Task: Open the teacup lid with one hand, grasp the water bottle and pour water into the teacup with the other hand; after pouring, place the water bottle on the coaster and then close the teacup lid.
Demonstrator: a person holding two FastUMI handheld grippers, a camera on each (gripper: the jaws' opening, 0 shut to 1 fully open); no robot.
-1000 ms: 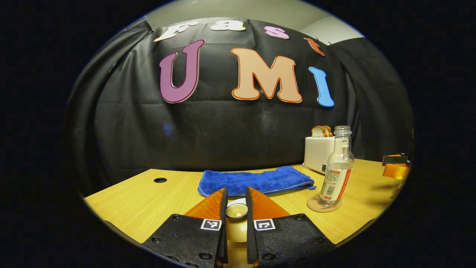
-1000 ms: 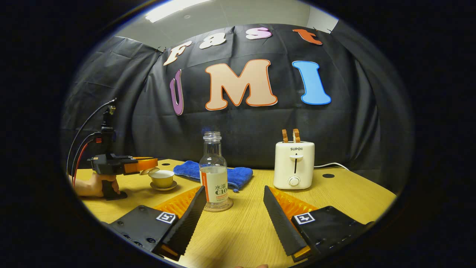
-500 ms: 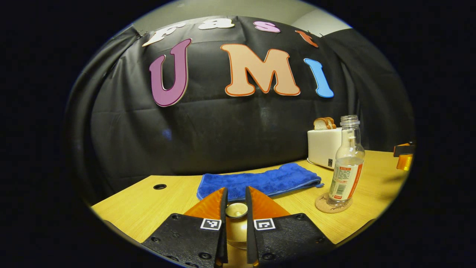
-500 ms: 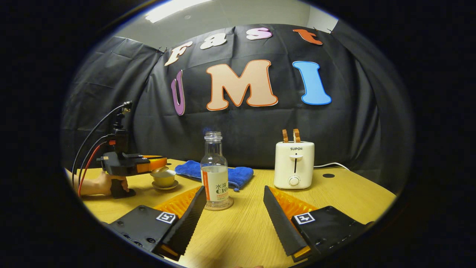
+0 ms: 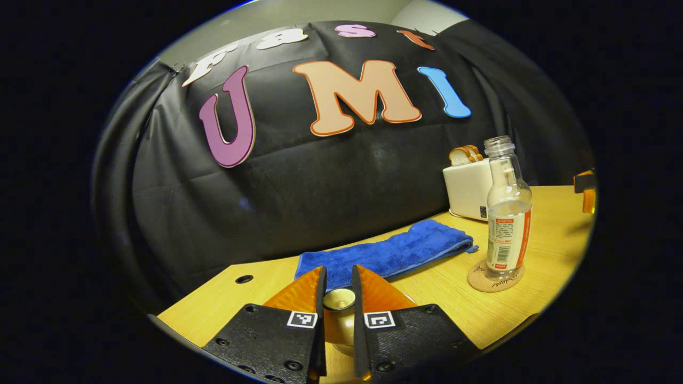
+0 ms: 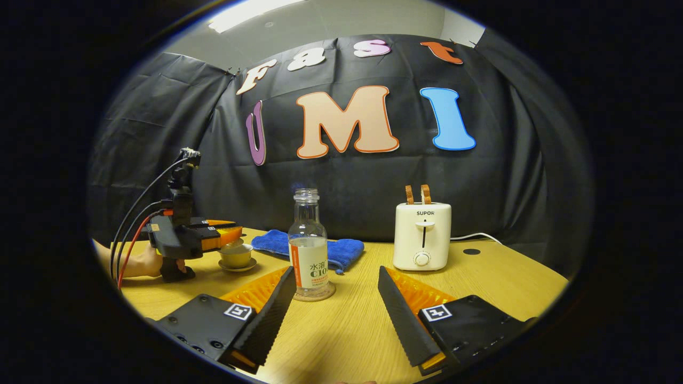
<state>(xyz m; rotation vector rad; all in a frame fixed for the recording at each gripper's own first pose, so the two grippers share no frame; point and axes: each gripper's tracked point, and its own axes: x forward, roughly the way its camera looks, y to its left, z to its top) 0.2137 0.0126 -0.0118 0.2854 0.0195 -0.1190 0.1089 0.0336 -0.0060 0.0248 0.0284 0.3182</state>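
Gripping the teacup lid (image 5: pixel 339 298) by its knob, the left claw (image 5: pixel 338 282) has both fingers pressed on it, just over the teacup (image 6: pixel 236 257) on its saucer at the desk's (image 6: pixel 480 277) left. The right claw (image 6: pixel 336 282) is spread wide and empty, near the uncapped water bottle (image 6: pixel 308 250), which stands upright on the coaster (image 5: pixel 495 277). Behind lie a blue towel (image 5: pixel 389 253) and a white toaster (image 6: pixel 422 236) marked "SUPOR", with bread in its slots. The bottle's label is too small to read fully.
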